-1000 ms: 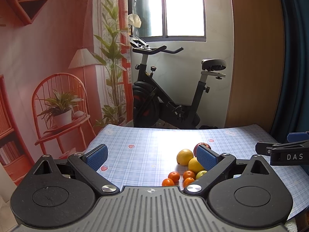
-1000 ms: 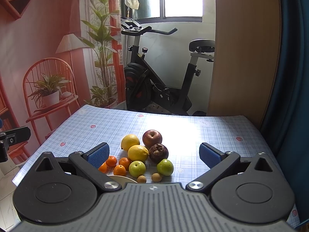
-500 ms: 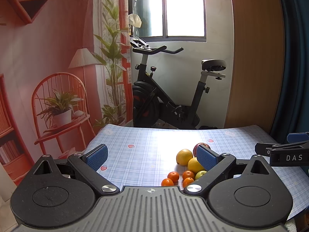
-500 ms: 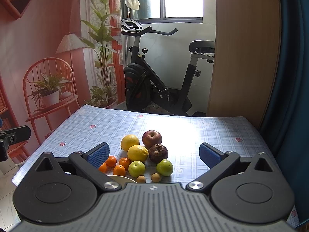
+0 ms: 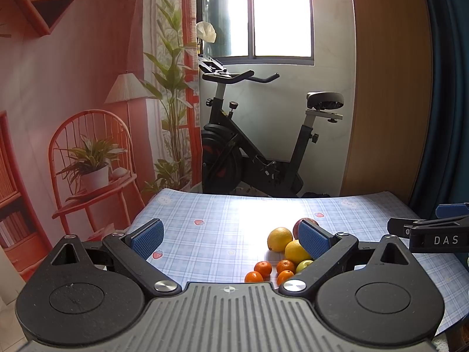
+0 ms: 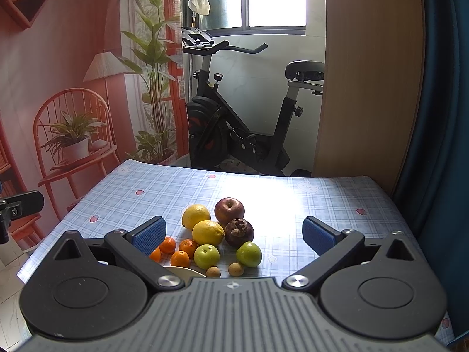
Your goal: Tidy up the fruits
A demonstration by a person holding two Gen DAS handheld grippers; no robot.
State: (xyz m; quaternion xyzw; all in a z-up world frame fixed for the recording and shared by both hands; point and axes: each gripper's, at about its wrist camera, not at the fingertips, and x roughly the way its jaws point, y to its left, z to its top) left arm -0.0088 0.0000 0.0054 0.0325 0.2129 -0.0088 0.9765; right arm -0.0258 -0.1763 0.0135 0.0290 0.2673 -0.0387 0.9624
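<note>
Fruits: one cluster on the checked surface (image 6: 307, 205), untouched. From my right gripper (image 6: 234, 234): apple (image 6: 229, 208) at 12 o'clock, two lemons (image 6: 207, 232) at 11, mangosteen (image 6: 239, 232), two green fruits (image 6: 249, 253), mandarins (image 6: 179, 258) at 9, two small brown fruits (image 6: 236, 269) nearest. Plate rim (image 6: 183, 270) at 7. Left gripper (image 5: 231, 238): cluster at 2 o'clock. Both sets of fingers wide, empty. Step, as I judge: pre-grasp. Next: descend on one fruit.

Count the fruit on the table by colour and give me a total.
Small orange mandarins: 4
Large yellow citrus fruits: 2
Round green fruits: 2
Small tan round fruits: 2
Red apple: 1
Dark purple mangosteen: 1
Total: 12
</note>
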